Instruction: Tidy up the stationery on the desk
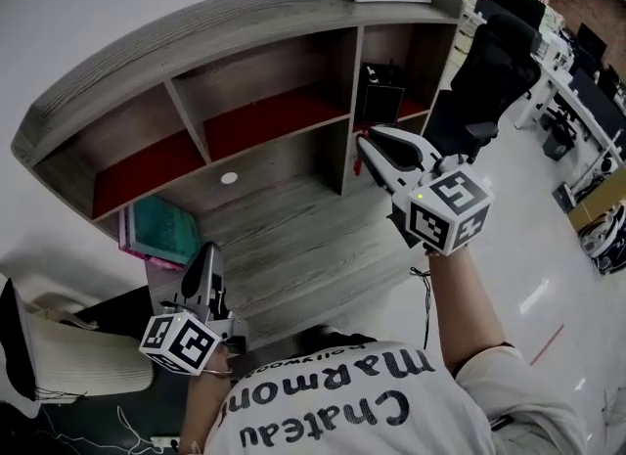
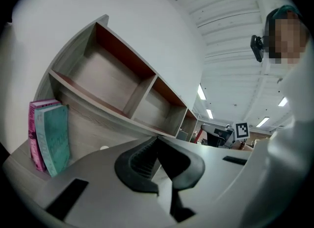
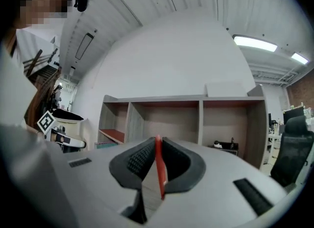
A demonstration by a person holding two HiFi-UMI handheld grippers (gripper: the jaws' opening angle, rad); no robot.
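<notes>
Where the worktop runs under the left end of the wooden shelf unit, a teal book and a pink book stand on edge, pressed side by side. Just to their right in the head view sits the left hand-held gripper, held level. Its own view shows the dark pads meeting at the tips with nothing between them, so it's closed and empty. The middle of the worktop is bare wood grain, with a small pale round spot near the back.

Further right, the right hand-held gripper is up in front of the shelf unit's right-hand divider. Its jaws are clamped on a thin red item, seen edge-on, which pokes out just past the pad tips (can't tell exactly what it is). There's a dark object in the rightmost compartment, and a black office chair stands off to the right of the unit.
</notes>
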